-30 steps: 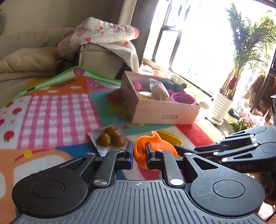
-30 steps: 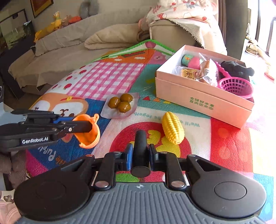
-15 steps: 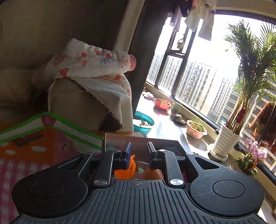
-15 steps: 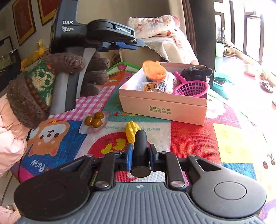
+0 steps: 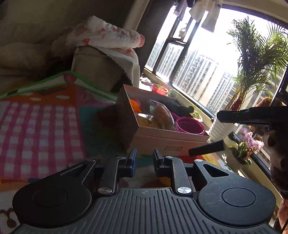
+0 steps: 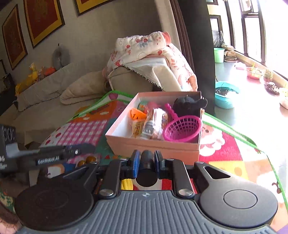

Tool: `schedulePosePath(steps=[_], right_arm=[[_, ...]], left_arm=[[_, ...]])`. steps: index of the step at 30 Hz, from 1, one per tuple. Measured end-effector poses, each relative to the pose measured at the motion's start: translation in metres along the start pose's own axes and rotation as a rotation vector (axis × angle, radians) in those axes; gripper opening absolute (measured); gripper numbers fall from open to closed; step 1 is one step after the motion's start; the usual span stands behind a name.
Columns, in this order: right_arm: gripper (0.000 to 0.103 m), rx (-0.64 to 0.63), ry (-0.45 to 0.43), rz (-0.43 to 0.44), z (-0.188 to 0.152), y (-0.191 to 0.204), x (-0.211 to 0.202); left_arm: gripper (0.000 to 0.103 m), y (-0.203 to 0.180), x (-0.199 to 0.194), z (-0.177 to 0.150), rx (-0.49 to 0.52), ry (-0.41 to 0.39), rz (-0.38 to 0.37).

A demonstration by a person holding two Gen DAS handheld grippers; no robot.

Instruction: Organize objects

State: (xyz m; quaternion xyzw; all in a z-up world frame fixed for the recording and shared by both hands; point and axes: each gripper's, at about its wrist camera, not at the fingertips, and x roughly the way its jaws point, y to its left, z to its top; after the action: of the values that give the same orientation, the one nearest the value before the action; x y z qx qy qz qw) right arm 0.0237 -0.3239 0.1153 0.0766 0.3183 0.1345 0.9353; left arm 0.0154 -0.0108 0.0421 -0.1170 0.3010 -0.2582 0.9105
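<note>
Playmat (image 6: 234, 154), orange cup (image 6: 137, 115) in box (image 6: 153, 145), left jaws parted empty, right jaws gripping black handle (image 6: 146, 167)

Living-room surroundings, seen from both wrist cameras.
Beige sofa (image 6: 54, 84) along the wall, its armrest (image 5: 95, 68) draped with a floral blanket (image 6: 144, 46) and a fringed white cloth (image 6: 156, 72); framed pictures (image 6: 43, 19) hang above the sofa; soft toys (image 6: 34, 72) and a grey neck pillow (image 6: 60, 55) rest on its back; a potted palm (image 5: 252, 59) in a ribbed white pot (image 5: 220, 129) stands by the window (image 5: 198, 59), near a pink-flowered plant (image 5: 249, 142); a green cup (image 6: 219, 54) and a teal basin (image 6: 225, 94) sit near the sill; laundry (image 5: 205, 12) hangs above the glass.
</note>
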Motion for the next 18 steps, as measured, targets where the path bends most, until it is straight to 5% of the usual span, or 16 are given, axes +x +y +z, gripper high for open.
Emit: schedulePosePath(steps=[4,7,11,13,15,18], right_arm=[[0.009,-0.036,-0.101,-0.062,0.062,0.008,0.023],[0.009,-0.044,-0.088,-0.11,0.095,0.012,0.052],[0.013,-0.122,-0.065,-0.138,0.074,0.018,0.047],[0.031,-0.136,-0.049,-0.173,0.047,0.013,0.037],[0.075,-0.107,-0.026,-0.21,0.011,0.002,0.027],[0.086,-0.051,0.008,-0.274,-0.038,-0.008,0.024]], left_arm=[[0.021,0.016,-0.004,-0.01,-0.05,0.016,0.013],[0.021,0.027,-0.01,-0.012,-0.072,0.016,0.048],[0.021,0.035,-0.018,-0.016,-0.09,0.009,0.05],[0.021,0.037,-0.018,-0.018,-0.101,0.014,0.037],[0.021,0.035,-0.015,-0.02,-0.107,0.017,0.017],[0.021,0.028,-0.009,-0.022,-0.105,0.025,-0.014]])
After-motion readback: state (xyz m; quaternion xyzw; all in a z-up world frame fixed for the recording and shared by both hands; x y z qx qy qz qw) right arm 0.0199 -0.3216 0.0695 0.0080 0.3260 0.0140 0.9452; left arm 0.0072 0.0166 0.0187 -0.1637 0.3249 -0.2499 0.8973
